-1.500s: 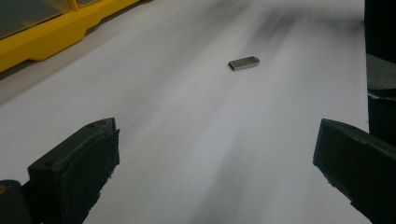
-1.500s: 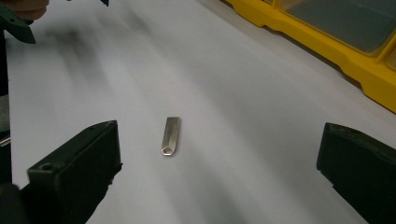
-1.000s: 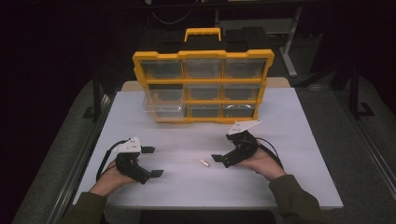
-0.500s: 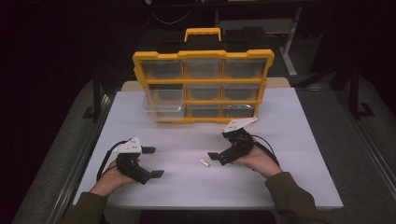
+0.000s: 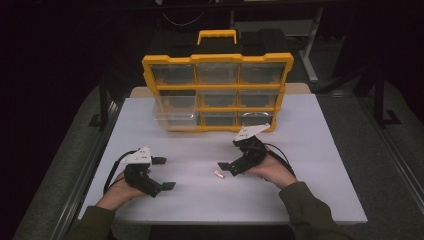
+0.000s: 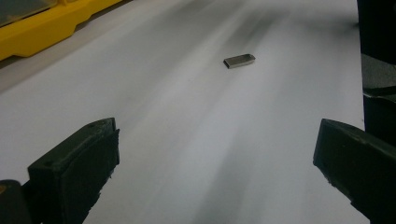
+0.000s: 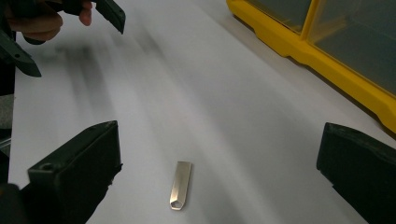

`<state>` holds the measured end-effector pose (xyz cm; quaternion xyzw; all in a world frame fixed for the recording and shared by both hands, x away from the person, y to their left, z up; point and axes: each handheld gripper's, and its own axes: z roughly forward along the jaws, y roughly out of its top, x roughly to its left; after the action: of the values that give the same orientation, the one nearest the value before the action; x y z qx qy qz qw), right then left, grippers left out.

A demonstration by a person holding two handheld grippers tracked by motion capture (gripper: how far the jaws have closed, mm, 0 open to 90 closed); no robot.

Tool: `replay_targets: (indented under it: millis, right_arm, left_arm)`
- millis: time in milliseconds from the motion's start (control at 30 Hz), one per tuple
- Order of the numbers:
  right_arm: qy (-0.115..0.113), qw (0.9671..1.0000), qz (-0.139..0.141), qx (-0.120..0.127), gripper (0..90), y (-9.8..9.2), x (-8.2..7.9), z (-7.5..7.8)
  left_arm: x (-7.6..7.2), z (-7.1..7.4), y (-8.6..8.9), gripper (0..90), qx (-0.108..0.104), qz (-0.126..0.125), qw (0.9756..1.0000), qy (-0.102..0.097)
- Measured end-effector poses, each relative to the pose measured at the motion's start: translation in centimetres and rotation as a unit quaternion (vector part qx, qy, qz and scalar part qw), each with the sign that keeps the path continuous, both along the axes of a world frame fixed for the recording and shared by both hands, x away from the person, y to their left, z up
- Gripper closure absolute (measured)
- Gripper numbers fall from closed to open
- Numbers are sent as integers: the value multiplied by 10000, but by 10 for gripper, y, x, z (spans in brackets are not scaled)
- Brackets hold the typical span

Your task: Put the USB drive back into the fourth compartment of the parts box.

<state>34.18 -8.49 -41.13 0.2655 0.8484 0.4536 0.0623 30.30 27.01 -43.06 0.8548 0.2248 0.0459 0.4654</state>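
Jaws wide, metal stick (image 7: 180, 185) lies lengthwise between.

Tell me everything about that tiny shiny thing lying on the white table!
The small metal piece is a slim, flat, silvery bar, like a tiny USB stick; one end is cut at slanted corners. It lies flat on the white table, in front of the yellow drawer organizer and apart from it. Nothing touches it. The open right hand-held gripper sits just beside it, with its jaws spread wide on either side.
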Motion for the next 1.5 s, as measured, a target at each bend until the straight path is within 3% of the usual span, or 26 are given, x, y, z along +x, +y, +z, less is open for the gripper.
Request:
replay_targets:
  millis: [867,1300,1500]
  right_arm:
    - [6,9995,167,-263,0,30,4,-6]
    - [364,9971,339,-582,0,38,2,-13]
    - [328,9963,400,-682,0,42,0,-15]
  left_arm:
    - [-1,-2,-1,0,22,-29,10000,-4]
    - [-2,-2,0,0,59,-1,10000,-51]
    - [-2,-3,-1,0,42,-11,10000,-69]
